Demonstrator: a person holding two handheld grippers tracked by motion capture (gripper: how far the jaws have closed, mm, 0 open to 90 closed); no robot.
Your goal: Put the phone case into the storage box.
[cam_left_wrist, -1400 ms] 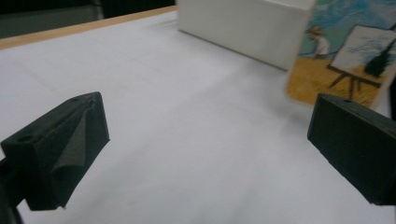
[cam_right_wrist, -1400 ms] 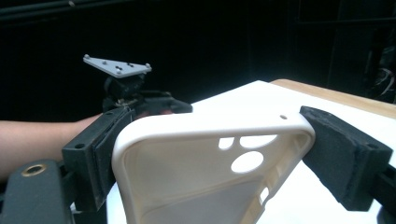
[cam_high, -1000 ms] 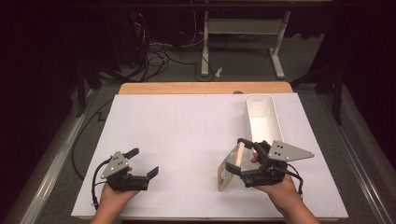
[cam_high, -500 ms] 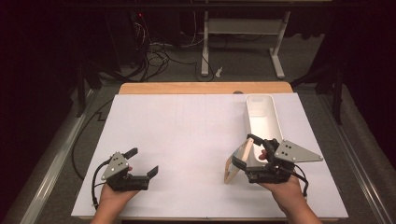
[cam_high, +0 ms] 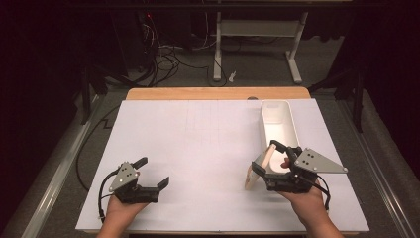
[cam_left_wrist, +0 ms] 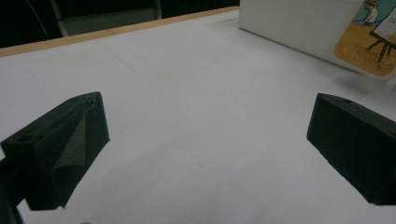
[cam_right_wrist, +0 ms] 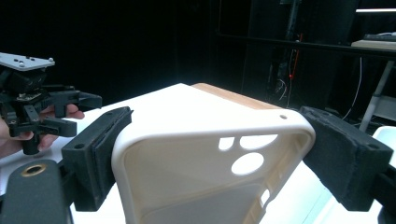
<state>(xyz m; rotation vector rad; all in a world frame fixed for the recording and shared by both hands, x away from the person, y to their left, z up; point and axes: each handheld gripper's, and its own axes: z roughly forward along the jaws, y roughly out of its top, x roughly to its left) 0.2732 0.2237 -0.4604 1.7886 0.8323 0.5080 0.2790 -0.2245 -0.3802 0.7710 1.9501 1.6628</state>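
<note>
Wooden table (cam_high: 198, 93) under a white sheet (cam_high: 198, 148), white tray (cam_high: 278, 121) on it.

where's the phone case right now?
The phone case is clamped between the right gripper jaws, tilted above the white table at the high view's lower right, just short of the white tray's near end.

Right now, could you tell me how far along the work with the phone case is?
Done: the right gripper has the cream phone case clamped by its edges and lifted, tilted, off the white sheet. In hand: the case sits beside the near end of the white tray. Left, probably: placing it. The left gripper waits open, holding nothing.
</note>
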